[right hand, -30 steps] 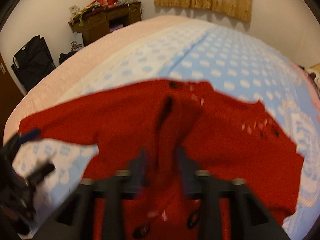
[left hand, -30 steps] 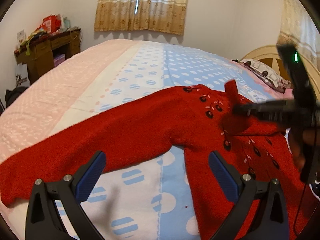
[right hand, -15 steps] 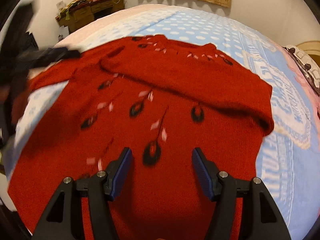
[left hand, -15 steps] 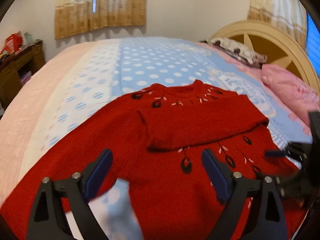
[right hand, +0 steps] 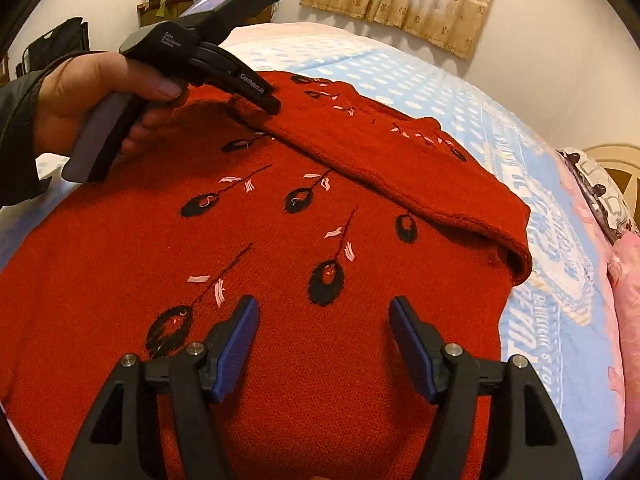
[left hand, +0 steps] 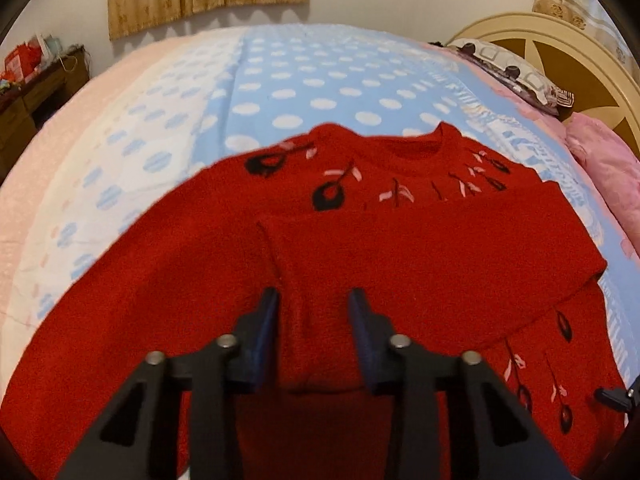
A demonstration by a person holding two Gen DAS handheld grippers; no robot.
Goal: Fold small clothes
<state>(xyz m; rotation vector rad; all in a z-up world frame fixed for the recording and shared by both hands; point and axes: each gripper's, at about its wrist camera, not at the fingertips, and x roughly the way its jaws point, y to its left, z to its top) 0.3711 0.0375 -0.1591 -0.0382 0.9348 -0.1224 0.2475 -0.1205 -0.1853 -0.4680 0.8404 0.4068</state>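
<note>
Red sweater (right hand: 280, 280) was spread on the bed (left hand: 320, 80) near its headboard end, one sleeve (left hand: 420, 248) laid folded across the chest, sleeve cuff pinched by the narrowed left tool (left hand: 314, 336), right tool (right hand: 324, 344) held wide apart above the sweater's front, nothing gripped.

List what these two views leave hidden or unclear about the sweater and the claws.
- Left claw: whether it pinches the folded sleeve or only straddles it; the pads' tips are buried in knit.
- Sweater hem: cut off by the bottom edge and the right claw.
- Other sleeve: runs out of the left wrist view at the lower left.
- Desk clutter: too small to identify.
</note>
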